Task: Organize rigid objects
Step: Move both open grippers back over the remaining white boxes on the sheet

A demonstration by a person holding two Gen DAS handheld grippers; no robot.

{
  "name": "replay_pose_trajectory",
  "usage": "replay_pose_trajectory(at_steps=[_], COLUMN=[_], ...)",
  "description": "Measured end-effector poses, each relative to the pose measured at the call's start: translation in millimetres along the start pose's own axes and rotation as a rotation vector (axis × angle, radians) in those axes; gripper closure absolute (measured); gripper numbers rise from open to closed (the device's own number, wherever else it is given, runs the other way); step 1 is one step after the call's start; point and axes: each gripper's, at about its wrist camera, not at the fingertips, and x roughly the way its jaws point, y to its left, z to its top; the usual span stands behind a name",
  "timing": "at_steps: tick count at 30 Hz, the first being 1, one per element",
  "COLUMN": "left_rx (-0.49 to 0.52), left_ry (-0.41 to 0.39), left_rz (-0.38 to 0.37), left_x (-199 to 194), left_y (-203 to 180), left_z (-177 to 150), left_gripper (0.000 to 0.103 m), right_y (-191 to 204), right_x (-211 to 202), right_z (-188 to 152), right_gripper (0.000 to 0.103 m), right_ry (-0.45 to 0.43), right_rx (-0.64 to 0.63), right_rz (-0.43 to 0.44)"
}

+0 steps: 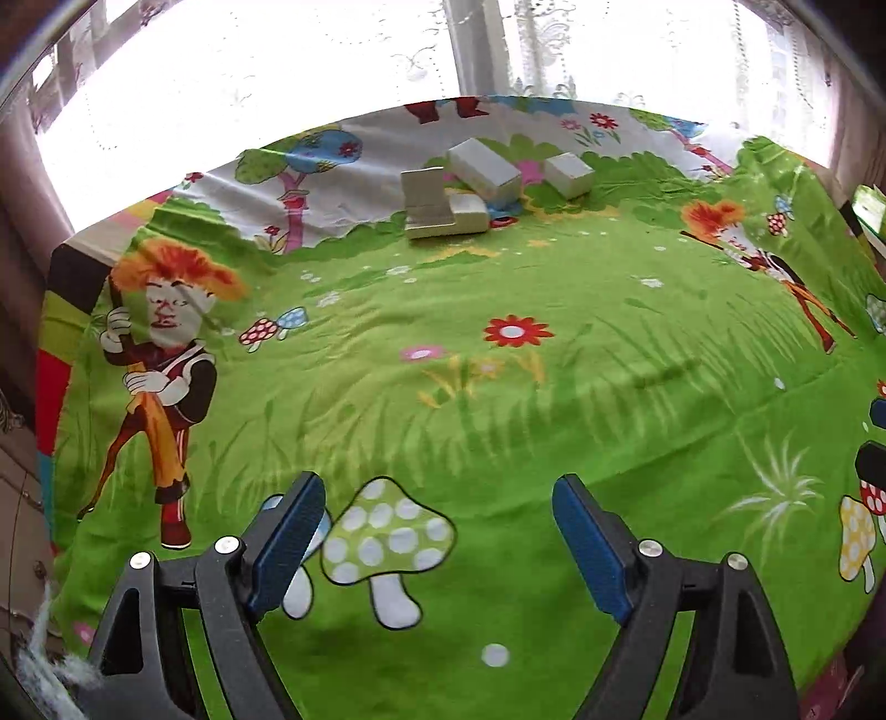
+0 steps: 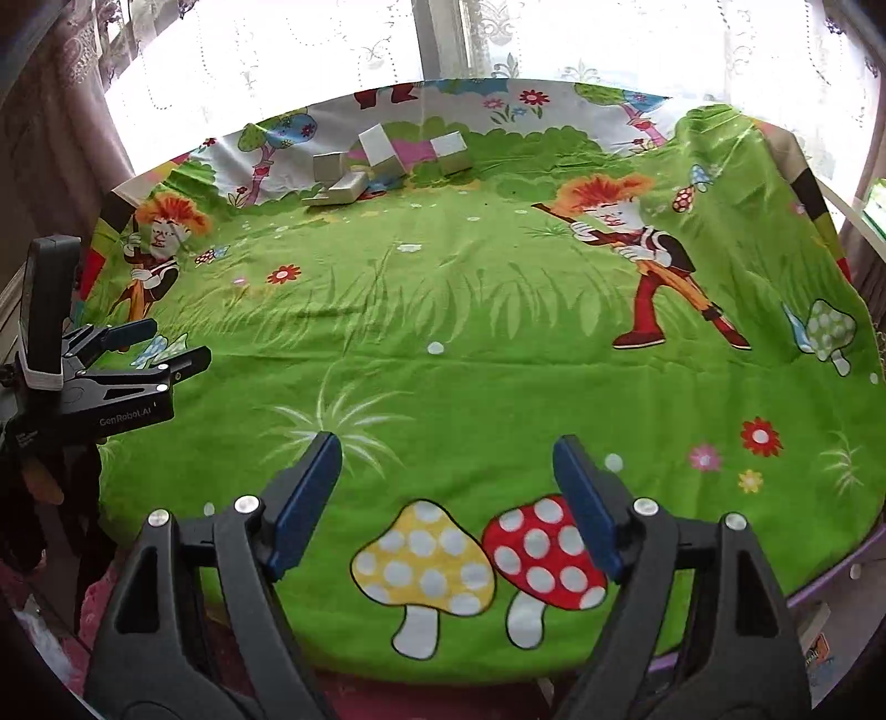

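Several white rectangular blocks lie in a loose pile at the far edge of the table. In the left wrist view I see a long block (image 1: 484, 169), a small block (image 1: 569, 174), an upright block (image 1: 423, 194) and a low block (image 1: 469, 213). The same pile shows in the right wrist view (image 2: 382, 152). My left gripper (image 1: 437, 493) is open and empty, low over the near part of the cloth, far from the blocks. My right gripper (image 2: 446, 448) is open and empty, also near the front edge. The left gripper also shows in the right wrist view (image 2: 171, 346), at the left.
A bright green cartoon tablecloth (image 1: 498, 399) with mushrooms, flowers and figures covers the round table. A window with lace curtains (image 2: 498, 39) stands behind the far edge. The right gripper's tips (image 1: 875, 443) show at the right edge of the left wrist view.
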Motion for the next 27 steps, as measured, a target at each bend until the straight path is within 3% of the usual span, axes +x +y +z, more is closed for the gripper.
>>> replay_pose_trajectory(at_steps=[5, 8, 11, 13, 21, 27], left_rx=[-0.167, -0.249, -0.247, -0.237, -0.278, -0.278], left_ry=[0.039, 0.043, 0.054, 0.073, 0.079, 0.079], left_rz=[0.039, -0.039, -0.012, 0.037, 0.022, 0.022], left_x=[28.5, 31.9, 32.6, 36.6, 41.6, 40.9], left_y=[83.5, 105.6, 100.6, 94.0, 100.8, 101.6], left_z=[-4.6, -9.6, -9.6, -8.4, -9.7, -10.1], left_gripper=[0.018, 0.014, 0.011, 0.000, 0.000, 0.000], right_y=[42.5, 65.3, 85.4, 93.4, 117.5, 109.5], right_x=[82.2, 127.2, 169.2, 192.7, 262.7, 286.9], right_z=[62.3, 98.9, 133.2, 155.2, 221.7, 246.2], right_gripper=[0.022, 0.022, 0.020, 0.019, 0.009, 0.004], right_ry=[0.042, 0.078, 0.110, 0.121, 0.134, 0.123], right_rx=[0.017, -0.066, -0.209, -0.273, -0.497, -0.619], right_rz=[0.087, 0.099, 0.071, 0.081, 0.201, 0.300])
